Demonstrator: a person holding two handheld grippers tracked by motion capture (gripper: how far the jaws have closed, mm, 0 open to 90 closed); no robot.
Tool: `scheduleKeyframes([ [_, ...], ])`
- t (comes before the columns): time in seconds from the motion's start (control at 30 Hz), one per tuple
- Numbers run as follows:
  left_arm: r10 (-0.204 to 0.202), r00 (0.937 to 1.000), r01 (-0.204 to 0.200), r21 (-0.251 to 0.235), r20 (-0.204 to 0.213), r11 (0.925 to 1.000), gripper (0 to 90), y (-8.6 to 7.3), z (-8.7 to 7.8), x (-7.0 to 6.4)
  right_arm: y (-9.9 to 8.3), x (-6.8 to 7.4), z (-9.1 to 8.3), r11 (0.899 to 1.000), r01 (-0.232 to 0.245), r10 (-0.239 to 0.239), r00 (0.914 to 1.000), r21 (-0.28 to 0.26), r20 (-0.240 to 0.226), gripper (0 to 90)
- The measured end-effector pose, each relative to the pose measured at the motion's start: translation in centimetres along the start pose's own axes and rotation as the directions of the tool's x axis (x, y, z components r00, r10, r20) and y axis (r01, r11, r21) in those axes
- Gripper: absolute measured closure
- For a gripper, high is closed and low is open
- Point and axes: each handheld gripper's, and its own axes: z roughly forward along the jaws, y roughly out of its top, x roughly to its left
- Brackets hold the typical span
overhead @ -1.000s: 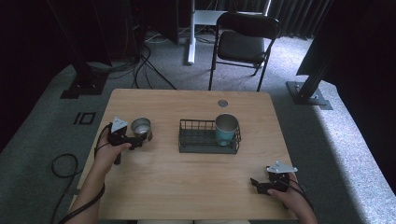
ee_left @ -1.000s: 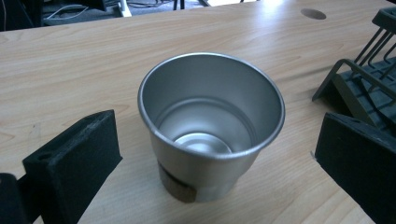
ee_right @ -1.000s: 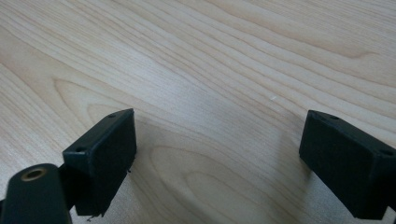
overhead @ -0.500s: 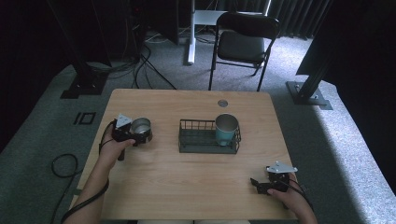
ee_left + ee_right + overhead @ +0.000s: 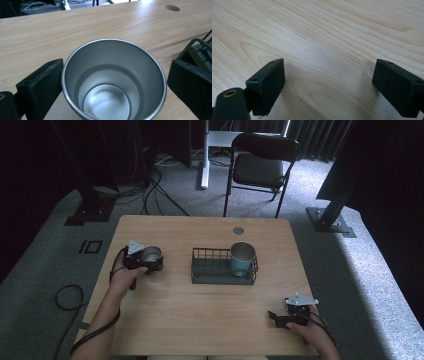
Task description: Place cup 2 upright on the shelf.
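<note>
Pale wood grain runs across the table (image 5: 200, 305), which stands on grey carpet with a black folding chair (image 5: 260, 167) behind it and cables trailing off to the left. On the table's left side the left gripper (image 5: 150, 261) brackets a steel cup (image 5: 150, 253), just short of the black wire basket (image 5: 222, 267) at the centre, where a teal cup (image 5: 242, 258) already stands upright at the right end. Seen from the left gripper view, the steel cup (image 5: 113, 82) sits between the two black jaws, one close against its rim on the left and the other a little off the rim on the right, so the jaws stand open around it and are not yet squeezing. The cup stands upright, its long axis vertical and its open mouth facing straight up, with the bottom resting on the wood. To do this step well, the jaws should probably close evenly on opposite sides of the wall below the rim, square to the cup so it neither tips nor slides, before any lift toward the basket's free left half. At the near right corner the right gripper (image 5: 278, 316) rests low over bare wood, its jaws spread wide and holding nothing.
</note>
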Motion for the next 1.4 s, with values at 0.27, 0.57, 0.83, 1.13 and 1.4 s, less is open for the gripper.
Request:
scheduleKeyframes([
  [0.27,0.019,0.9993,-0.020,-0.015,-0.031,0.9997,11.3,-0.1,0.3,-0.2,0.0,0.0,0.0,1.000,0.000,0.000,1.0000,0.000,0.000,10.7],
  [0.57,0.033,0.9990,-0.034,-0.034,-0.032,0.9989,13.9,-0.4,0.3,-0.2,0.0,0.0,0.0,1.000,0.000,0.000,1.0000,0.000,0.000,10.7],
  [0.83,0.010,0.9998,-0.011,-0.054,-0.020,0.9985,14.1,0.1,-0.3,0.0,0.0,0.0,0.0,1.000,0.000,0.000,1.0000,0.000,0.001,10.7],
  [1.13,0.013,0.9999,-0.013,-0.069,0.004,0.9976,14.1,1.3,-1.1,-0.5,0.0,0.0,0.0,1.000,0.000,0.000,1.0000,0.001,0.001,10.7],
  [1.4,0.037,0.9990,-0.035,-0.093,0.023,0.9950,14.1,2.3,-1.7,-1.3,0.0,0.0,0.0,1.000,0.000,0.000,1.0000,0.000,0.000,10.7],
])
